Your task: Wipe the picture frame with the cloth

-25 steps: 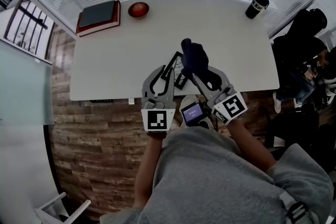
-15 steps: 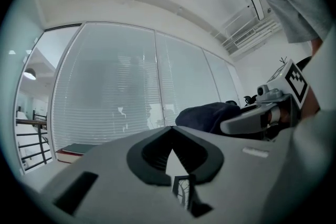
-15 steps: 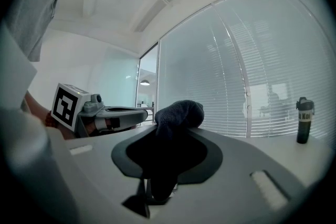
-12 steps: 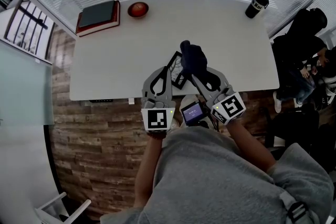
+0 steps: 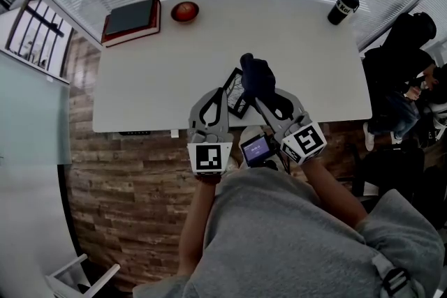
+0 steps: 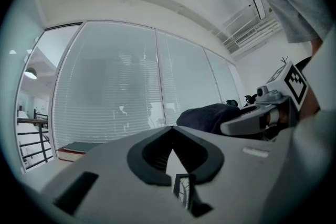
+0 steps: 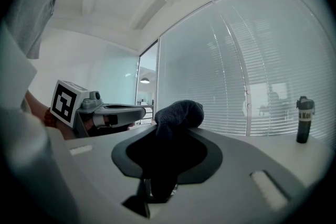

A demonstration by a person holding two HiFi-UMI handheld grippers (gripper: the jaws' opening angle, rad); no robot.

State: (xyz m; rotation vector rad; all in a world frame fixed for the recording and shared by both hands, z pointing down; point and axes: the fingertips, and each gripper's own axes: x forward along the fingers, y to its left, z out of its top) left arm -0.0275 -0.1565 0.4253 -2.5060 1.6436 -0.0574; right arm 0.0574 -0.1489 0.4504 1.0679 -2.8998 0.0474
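A small black picture frame (image 5: 236, 93) stands tilted near the front edge of the white table (image 5: 154, 80). My left gripper (image 5: 222, 97) is shut on its left edge. In the left gripper view the frame (image 6: 182, 192) shows edge-on between the closed jaws of that gripper (image 6: 176, 178). My right gripper (image 5: 264, 100) is shut on a dark blue cloth (image 5: 257, 77), which bunches up over the frame's right side. In the right gripper view the cloth (image 7: 176, 113) bulges out above the jaws of the right gripper (image 7: 157, 186) and hides what is beyond it.
Two stacked books (image 5: 130, 21) and a red bowl (image 5: 184, 11) sit at the table's far left. A black travel cup (image 5: 342, 6) stands at the far right corner. A seated person (image 5: 405, 73) is beyond the table's right end. Blinds close off the far side.
The left gripper's jaws have closed onto the frame's left edge, and the frame has tipped up slightly. The right gripper with the cloth has shifted a little to the left.
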